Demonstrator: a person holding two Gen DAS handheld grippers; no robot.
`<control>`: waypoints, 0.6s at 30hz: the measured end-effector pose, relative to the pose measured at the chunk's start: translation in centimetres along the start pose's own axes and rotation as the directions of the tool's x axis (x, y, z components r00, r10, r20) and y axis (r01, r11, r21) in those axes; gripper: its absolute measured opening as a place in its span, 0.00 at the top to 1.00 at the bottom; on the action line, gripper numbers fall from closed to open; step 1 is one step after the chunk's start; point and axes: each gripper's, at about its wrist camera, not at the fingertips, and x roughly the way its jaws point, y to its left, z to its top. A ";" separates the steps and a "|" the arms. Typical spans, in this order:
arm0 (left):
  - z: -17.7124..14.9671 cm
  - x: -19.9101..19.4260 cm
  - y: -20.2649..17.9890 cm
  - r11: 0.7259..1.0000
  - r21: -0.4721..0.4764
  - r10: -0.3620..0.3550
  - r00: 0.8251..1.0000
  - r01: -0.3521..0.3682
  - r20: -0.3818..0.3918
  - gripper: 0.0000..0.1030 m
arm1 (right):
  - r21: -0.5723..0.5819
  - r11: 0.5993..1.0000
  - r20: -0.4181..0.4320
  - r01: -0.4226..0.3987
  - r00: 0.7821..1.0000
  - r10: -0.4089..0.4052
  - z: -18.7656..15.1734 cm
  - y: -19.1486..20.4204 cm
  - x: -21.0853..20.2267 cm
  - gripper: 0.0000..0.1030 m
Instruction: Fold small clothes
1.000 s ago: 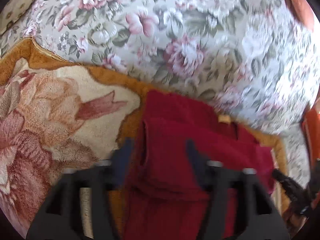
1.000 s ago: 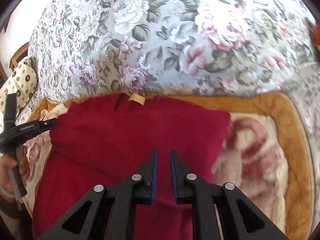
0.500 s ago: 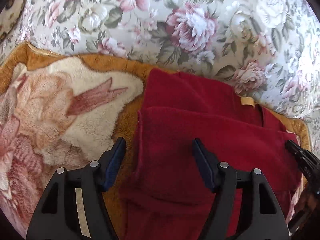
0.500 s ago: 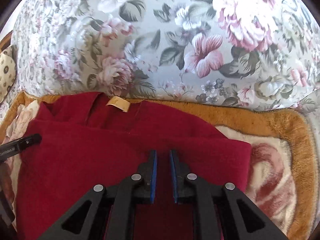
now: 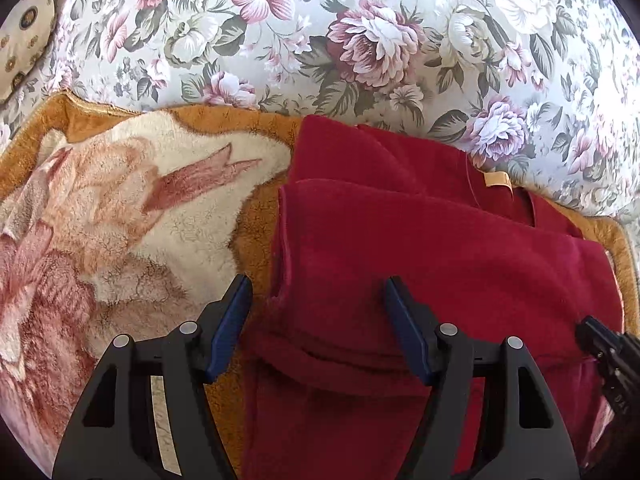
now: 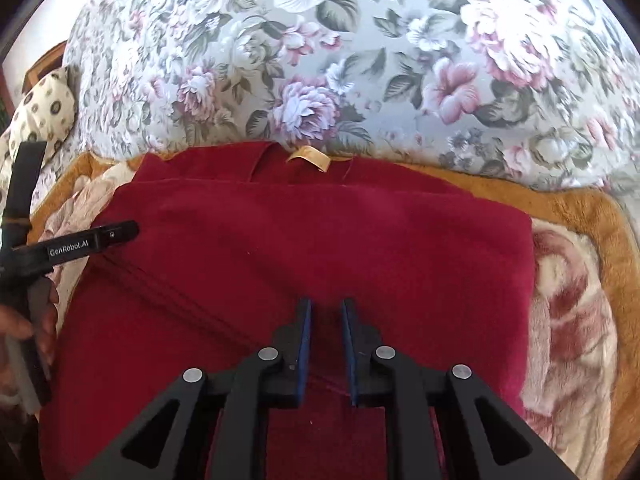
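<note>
A dark red garment [image 5: 420, 272] lies partly folded on a fleece blanket, its tan neck label [image 5: 498, 179] at the far edge; it also shows in the right wrist view [image 6: 320, 248] with the label [image 6: 310, 157]. My left gripper [image 5: 318, 292] is open and empty, its fingers straddling the garment's left edge. My right gripper [image 6: 326, 312] has its jaws a narrow gap apart over the folded layer, with red cloth showing between them. The left gripper's finger [image 6: 92, 240] shows at the garment's left edge in the right wrist view.
An orange-bordered cream and pink fleece blanket [image 5: 120, 220] lies under the garment, also in the right wrist view [image 6: 572, 300]. A floral cushion back [image 5: 360, 40] rises behind. A dotted cream pillow [image 6: 44, 112] sits at far left.
The left wrist view has steadied from blur, and the left gripper has shifted so more of the garment shows. The right gripper moved forward, then drew back slightly over the garment.
</note>
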 end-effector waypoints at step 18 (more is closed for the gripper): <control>-2.6 -5.6 0.4 0.999 0.032 0.017 1.000 -0.018 0.021 0.34 | 0.125 0.987 0.001 0.103 0.995 -0.104 -3.1 -3.5 -5.3 0.85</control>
